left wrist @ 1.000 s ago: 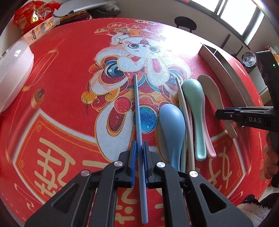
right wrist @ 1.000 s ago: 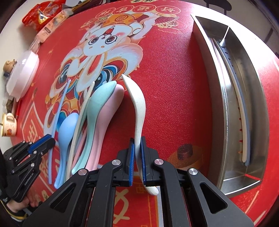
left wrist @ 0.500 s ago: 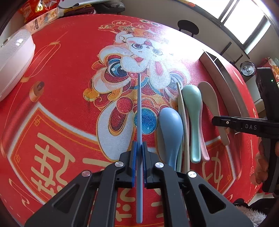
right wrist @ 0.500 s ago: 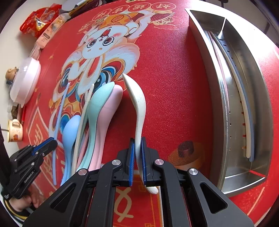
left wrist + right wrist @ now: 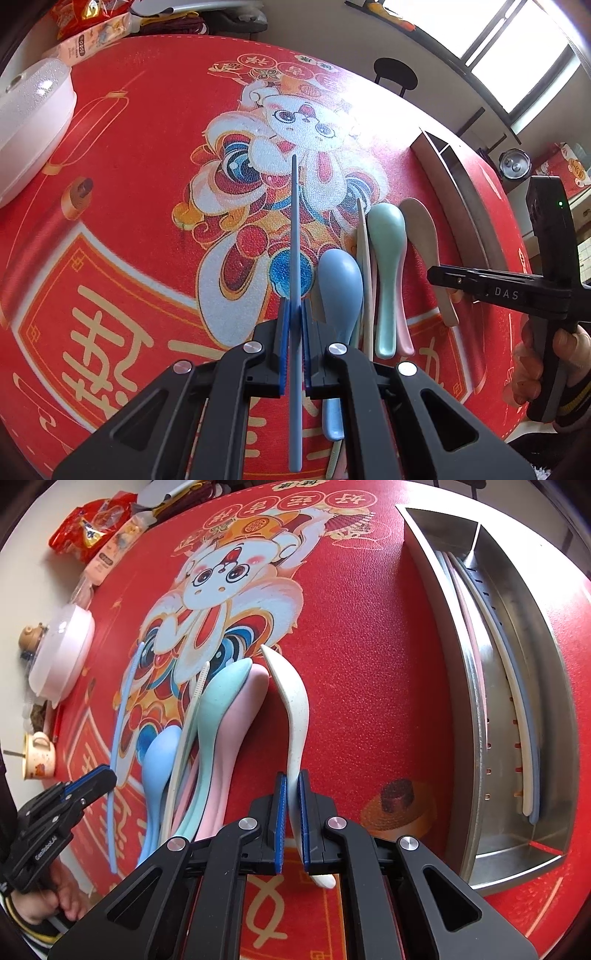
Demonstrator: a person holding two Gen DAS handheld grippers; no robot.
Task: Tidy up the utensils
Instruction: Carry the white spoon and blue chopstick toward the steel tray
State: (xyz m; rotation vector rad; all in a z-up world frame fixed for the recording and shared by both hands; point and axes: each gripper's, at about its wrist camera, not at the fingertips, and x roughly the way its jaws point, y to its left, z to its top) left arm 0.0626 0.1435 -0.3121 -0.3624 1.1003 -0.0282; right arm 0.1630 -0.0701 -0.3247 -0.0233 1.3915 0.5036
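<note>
Blue chopstick (image 5: 295, 236) clamped in left gripper (image 5: 293, 347), pointing 12 o'clock; right gripper (image 5: 290, 819) clamped on white spoon (image 5: 293, 709) handle, likely bound for steel tray (image 5: 546, 686) at 3 o'clock; remaining spoons (image 5: 221, 734) bunched on worktop (image 5: 362, 657), awaiting sorting.

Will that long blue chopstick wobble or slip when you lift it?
The blue chopstick looks straight and rigid, so it probably won't flop. The left gripper holds it partway along with a long end sticking out, so it may tilt or swivel. It is thin and smooth, so it might slip. It likely weighs little.
</note>
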